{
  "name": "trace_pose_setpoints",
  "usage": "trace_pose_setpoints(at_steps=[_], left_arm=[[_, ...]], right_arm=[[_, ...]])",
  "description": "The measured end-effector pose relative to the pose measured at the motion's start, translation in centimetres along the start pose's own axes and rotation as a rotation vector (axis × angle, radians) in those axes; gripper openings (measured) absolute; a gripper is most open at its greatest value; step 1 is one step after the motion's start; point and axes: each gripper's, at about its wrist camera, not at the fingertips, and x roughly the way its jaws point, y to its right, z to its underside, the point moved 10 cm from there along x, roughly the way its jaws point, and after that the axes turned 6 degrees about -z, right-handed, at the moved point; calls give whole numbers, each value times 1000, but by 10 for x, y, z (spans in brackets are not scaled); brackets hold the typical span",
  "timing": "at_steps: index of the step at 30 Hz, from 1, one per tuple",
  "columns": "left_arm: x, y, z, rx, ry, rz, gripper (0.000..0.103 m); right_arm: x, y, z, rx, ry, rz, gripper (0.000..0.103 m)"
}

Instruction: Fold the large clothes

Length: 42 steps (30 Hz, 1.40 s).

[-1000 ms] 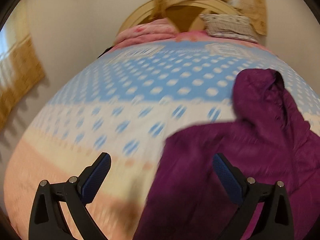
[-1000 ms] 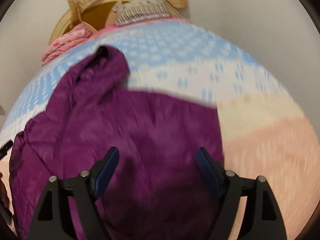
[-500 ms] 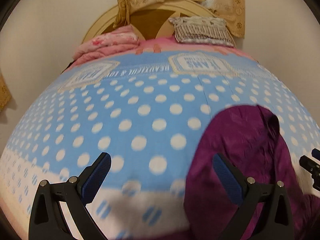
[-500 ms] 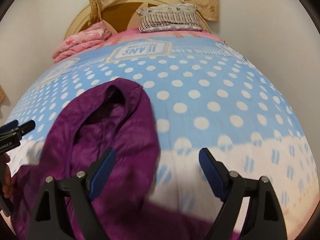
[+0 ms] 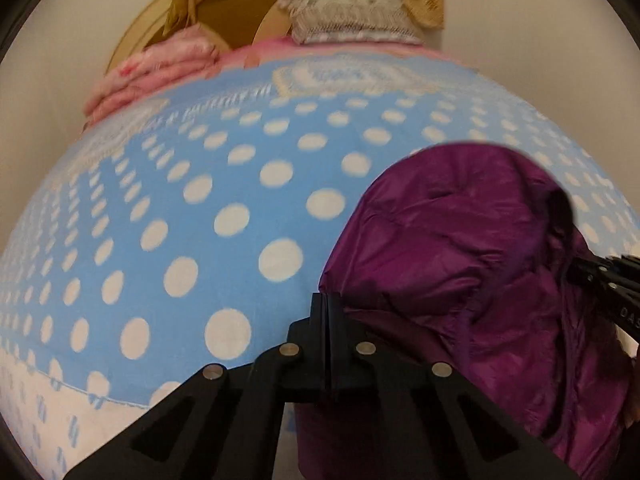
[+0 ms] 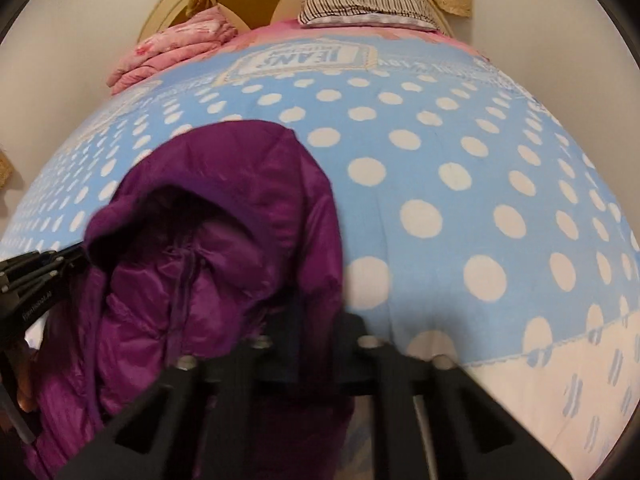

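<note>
Now both the left gripper (image 5: 326,312) and right gripper (image 6: 304,320) clench the purple hooded puffer jacket (image 6: 224,240); lift evenly, keeping the shoulders level over the polka-dot bedspread (image 6: 440,152).

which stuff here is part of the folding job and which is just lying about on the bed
Part of the job:
purple jacket
left claw, shut at the jacket's edge
right claw, shut on the jacket

Just lying about:
striped pillow
pink folded quilt
polka-dot blanket
</note>
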Motion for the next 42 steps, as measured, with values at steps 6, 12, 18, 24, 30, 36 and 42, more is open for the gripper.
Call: trace_pose_setpoints(at_steps=[6,12,18,24,30,36,42], left_arm=[[-58,-7,-14,-17,126,46,0],[-119,-17,6,-35,200,112,0],[-196,-23,50,-43,294,170,0],[-224,-13,115,15,302,163,0],[-210,-1,177,41,209,155,1],[-230,-4,202,74,184,105,1],[-249,-29,152,-57,286,-17,82]], right_arm=[[-53,-12,0,-62,128,-4,8],[-119,-40,16,-130,262,-26,7],[-169,-70,52,-180,320,-55,6],[-190,-83,102,-190,288,-82,6],[-176,-68,159,-160,190,-55,6],[-188,-42,175,-107,150,-38,17],[-217,-42,164,-17,199,-9,53]])
